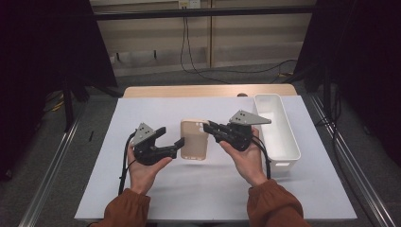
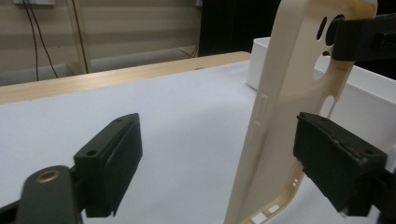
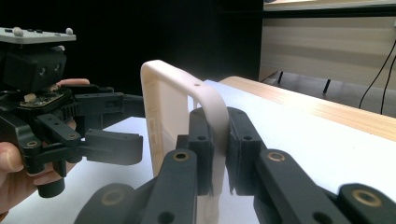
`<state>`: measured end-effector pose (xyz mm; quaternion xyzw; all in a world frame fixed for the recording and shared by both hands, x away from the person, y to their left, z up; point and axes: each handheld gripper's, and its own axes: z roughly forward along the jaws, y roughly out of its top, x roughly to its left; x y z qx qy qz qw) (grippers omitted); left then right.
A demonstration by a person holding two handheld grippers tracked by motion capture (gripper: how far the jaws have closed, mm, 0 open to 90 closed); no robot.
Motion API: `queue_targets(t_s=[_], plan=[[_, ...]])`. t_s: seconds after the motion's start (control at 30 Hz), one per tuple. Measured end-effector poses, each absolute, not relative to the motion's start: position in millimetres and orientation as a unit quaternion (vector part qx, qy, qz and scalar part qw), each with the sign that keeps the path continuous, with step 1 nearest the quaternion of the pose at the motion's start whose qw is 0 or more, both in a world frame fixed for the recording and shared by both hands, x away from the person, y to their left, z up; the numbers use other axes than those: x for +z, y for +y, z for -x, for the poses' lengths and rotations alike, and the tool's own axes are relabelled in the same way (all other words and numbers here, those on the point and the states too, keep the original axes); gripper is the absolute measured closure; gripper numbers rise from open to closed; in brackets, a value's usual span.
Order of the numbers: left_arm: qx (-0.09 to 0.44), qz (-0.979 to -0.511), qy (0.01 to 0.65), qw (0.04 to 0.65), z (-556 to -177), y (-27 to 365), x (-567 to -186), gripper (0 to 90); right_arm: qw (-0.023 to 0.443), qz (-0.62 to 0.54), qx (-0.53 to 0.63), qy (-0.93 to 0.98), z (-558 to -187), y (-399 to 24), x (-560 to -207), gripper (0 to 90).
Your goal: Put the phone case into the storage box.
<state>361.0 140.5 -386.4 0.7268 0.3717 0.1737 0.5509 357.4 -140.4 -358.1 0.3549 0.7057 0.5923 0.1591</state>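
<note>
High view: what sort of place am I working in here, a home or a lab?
Most likely a lab or recording bay, not a home: black curtains hang on both sides, metal rails flank the white-covered table, and loose cables run down the bare panelled wall behind.

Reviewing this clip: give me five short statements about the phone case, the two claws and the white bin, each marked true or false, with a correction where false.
1. The right claw is shut on the edge of the beige phone case. True.
2. The left claw is clamped on the case. False: its jaws stand apart, with the case between them but not pressed by the pads.
3. The case lies flat on the white mat. False: it is held up off the mat.
4. A white bin stands to the right of the case. True.
5. The case is inside the bin. False: it is outside, between the claws.
</note>
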Motion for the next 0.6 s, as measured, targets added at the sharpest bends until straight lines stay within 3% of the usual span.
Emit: queue_targets(t_s=[0.17, 0.6], plan=[[0.193, -0.733, 0.363, 0.542, -360, 141, -386, 4.9, 0.165, -0.356, 0.594, 0.702, -357, -145, -356, 81.8], [0.193, -0.740, 0.345, 0.545, -357, 146, -390, 2.3, 0.177, -0.359, 0.596, 0.696, -354, -160, -350, 81.8]])
